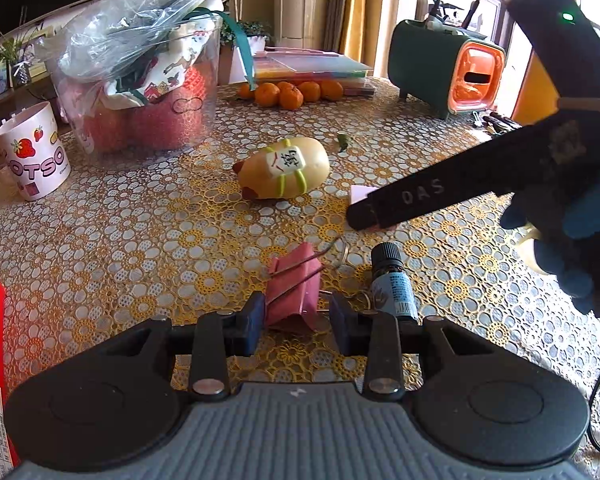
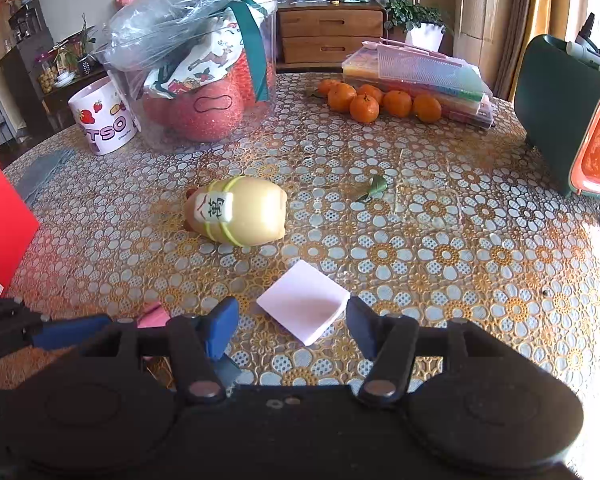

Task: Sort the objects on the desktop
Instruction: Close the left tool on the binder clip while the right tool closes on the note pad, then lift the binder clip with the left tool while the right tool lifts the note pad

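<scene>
1. Clutter surrounds your work area: a yellow squishy toy (image 1: 282, 168) lies mid-table, a strawberry mug (image 1: 30, 152) and a clear tub (image 1: 140, 80) of wrapped goods stand far left, and tangerines (image 1: 296, 92) sit before a stack of coloured boxes (image 2: 420, 76).
2. Your left gripper (image 1: 294, 316) has its blue pads either side of the pink binder clip (image 1: 294, 292); I cannot tell whether the pads press on it.
3. A small dark bottle (image 1: 392, 284) stands just right of that clip, close by the right pad.
4. Your right gripper (image 2: 292, 322) is released, its fingers flanking the near corner of the pink note pad (image 2: 304, 304), which lies flat on the table.
5. Only the left view shows the bottle and the whole clip, and your right tool's black finger (image 1: 412, 200) lying across the pad. The right view shows the pad whole, and a green leaf (image 2: 374, 186) beyond.
6. The table (image 2: 460, 240) carries a gold-and-white floral lace cover; a green-and-orange desk organiser (image 1: 448, 68) stands far right, a wooden drawer chest (image 2: 330, 36) and curtains behind.
</scene>
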Tool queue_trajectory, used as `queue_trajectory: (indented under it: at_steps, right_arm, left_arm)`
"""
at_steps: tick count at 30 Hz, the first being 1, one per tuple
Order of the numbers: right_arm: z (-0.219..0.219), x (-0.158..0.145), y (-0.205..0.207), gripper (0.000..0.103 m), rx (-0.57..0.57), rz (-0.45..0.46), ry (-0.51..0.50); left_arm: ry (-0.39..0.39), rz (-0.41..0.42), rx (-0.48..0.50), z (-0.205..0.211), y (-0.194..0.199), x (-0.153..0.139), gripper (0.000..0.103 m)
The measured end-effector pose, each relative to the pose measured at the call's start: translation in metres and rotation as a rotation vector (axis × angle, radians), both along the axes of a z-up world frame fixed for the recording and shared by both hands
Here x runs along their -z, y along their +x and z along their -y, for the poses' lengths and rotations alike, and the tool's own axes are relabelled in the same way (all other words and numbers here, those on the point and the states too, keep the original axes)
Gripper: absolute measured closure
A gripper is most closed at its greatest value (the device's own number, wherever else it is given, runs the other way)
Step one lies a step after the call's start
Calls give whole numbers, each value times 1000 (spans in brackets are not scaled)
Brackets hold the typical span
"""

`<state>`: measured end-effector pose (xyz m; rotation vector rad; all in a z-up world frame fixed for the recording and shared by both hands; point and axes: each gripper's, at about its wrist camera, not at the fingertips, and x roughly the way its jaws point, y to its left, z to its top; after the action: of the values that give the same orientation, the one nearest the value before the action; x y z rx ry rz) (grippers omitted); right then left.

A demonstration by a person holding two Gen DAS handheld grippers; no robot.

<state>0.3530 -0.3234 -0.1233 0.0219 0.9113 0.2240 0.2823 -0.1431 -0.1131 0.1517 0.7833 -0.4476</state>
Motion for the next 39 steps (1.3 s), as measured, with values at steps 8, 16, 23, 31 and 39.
queue_trajectory:
  at_steps: [8,16,23,31,39]
  right_arm:
    - [-11,5,11,44,46,-29,-45]
    - [-9,4,12,52,37,-32,-67]
    - [0,-1,4,52,-9,-38,-51]
    - [15,-6,-7,52,-41,-51,-41]
    - [16,-3,-11,52,-40,-62,-22]
  left_arm:
    - [-10,-13,81,8,-9,-2,69]
    - [-3,16,118,6,-8,-7,68]
    - [53,55,191,5,5,-6,30]
    - [106,98,255,12,18,9,27]
    - [72,71,274,11,28,16,27]
